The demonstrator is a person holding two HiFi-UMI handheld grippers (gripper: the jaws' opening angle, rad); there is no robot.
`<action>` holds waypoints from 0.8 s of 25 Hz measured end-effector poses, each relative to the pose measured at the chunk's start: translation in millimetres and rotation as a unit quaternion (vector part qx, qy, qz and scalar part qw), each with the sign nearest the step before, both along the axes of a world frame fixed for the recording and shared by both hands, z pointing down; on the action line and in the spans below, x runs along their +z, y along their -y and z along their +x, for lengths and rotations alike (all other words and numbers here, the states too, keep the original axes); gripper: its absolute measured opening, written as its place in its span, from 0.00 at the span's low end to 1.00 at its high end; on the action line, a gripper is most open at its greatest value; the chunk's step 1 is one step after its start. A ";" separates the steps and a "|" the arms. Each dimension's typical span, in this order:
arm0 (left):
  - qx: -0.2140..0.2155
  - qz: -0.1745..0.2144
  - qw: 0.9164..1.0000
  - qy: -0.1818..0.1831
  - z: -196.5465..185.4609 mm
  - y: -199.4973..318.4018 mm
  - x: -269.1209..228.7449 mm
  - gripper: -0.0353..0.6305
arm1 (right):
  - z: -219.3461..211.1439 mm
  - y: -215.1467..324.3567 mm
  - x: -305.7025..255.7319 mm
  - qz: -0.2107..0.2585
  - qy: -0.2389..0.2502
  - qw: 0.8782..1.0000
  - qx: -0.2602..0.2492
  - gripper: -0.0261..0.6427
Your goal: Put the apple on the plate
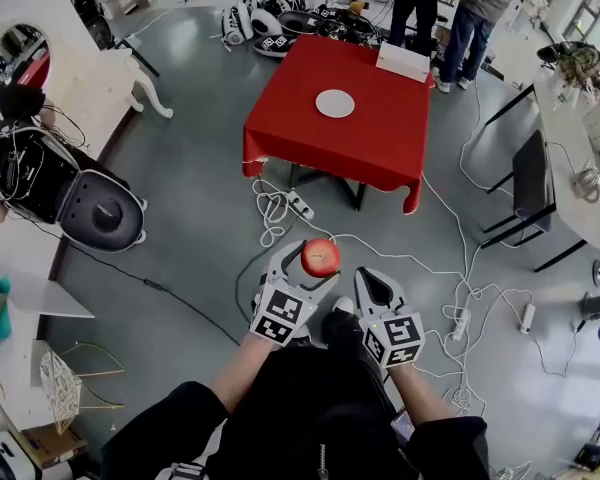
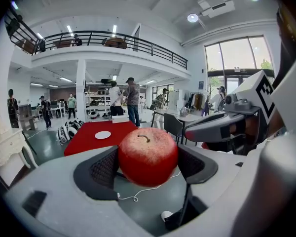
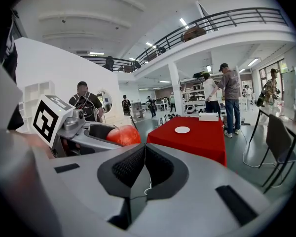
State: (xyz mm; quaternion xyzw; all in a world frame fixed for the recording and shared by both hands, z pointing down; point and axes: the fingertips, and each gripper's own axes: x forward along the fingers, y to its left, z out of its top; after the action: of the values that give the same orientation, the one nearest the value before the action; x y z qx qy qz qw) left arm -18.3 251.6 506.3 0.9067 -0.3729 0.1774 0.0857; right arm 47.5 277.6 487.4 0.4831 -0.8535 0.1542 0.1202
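Both arms reached out in front of the body, w/ black sleeves pushed up near the elbows and the lower arms bare. The 2 grippers were side by side, close but not touching, up over the grey floor. Both pointed at the red table. The L gripper was a bit more to the front than the R gripper.

The L gripper's jaws squeezed the apple from both sides, w/ the dark pads pressed on it. The R gripper's jaws were pressed together w/ nothing in them.

The apple was round and red, w/ tiny pale dots and a lighter patch near the top. A short brown stem curled out of the top. It was up in the air in the L gripper, well away from the table.

The plate was small, white and round. It sat near the middle of the table w/ nothing on it. A white box sat at the far corner of the table. White cables lay on the floor btw the grippers and the table. Two people stood at the far side of the table.
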 end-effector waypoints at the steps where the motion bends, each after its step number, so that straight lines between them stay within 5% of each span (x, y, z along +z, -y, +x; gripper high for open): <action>1: -0.001 -0.001 1.000 0.000 2.3 4.3 0.9 0.62 | 2.9 4.6 0.9 -0.001 0.000 1.000 -0.001 0.06; 20: -0.045 -0.019 0.999 0.015 44.6 102.1 -8.3 0.62 | 49.7 109.2 -4.1 -0.025 0.022 0.999 -0.041 0.06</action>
State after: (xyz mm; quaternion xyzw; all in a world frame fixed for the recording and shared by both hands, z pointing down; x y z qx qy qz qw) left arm 26.2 149.5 498.0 0.8844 -0.4112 0.1940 0.1057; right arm 97.3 168.4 483.3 0.4411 -0.8708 0.1813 0.1194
